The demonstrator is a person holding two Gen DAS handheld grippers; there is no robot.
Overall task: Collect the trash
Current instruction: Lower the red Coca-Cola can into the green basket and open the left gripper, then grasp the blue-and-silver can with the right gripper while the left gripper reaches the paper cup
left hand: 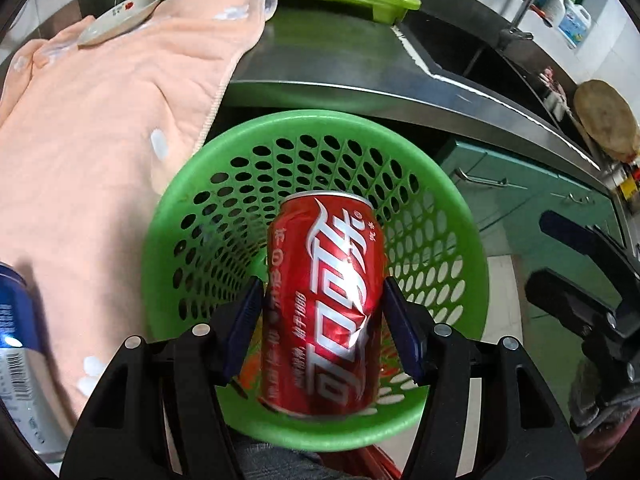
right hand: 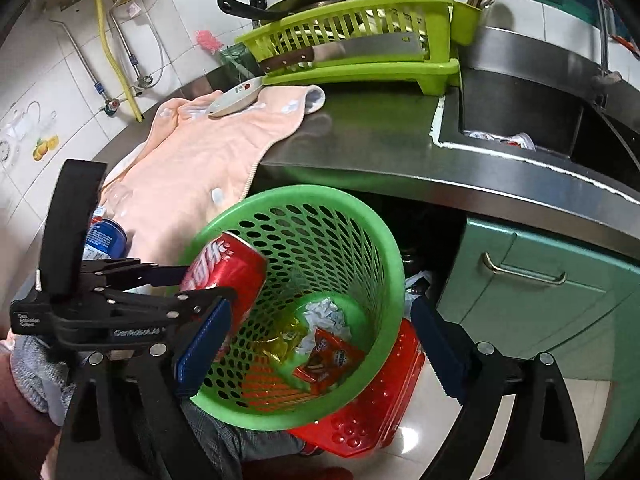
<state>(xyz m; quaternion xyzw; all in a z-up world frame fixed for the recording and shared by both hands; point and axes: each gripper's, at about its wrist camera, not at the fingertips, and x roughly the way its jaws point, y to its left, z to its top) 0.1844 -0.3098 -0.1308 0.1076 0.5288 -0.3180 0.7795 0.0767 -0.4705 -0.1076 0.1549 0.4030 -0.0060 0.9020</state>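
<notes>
My left gripper (left hand: 322, 328) is shut on a red cola can (left hand: 326, 304) and holds it over the mouth of the green perforated bin (left hand: 452, 200). In the right wrist view the same can (right hand: 230, 272) hangs over the bin's left rim (right hand: 384, 240), held by the left gripper (right hand: 200, 286). Crumpled white paper (right hand: 324, 314), a red snack wrapper (right hand: 326, 358) and a yellow wrapper (right hand: 280, 338) lie in the bin. My right gripper (right hand: 316, 356) is open and empty, fingers either side of the bin. A blue can (right hand: 105, 238) lies on the counter at left, also in the left wrist view (left hand: 16, 320).
A peach towel (right hand: 208, 160) with a white dish (right hand: 236, 98) covers the steel counter (right hand: 380, 136). A lime dish rack (right hand: 360, 48) with a cleaver stands behind. The sink (right hand: 520, 120) is at right, teal cabinets (right hand: 540, 300) below. A red stool (right hand: 376, 408) stands under the bin.
</notes>
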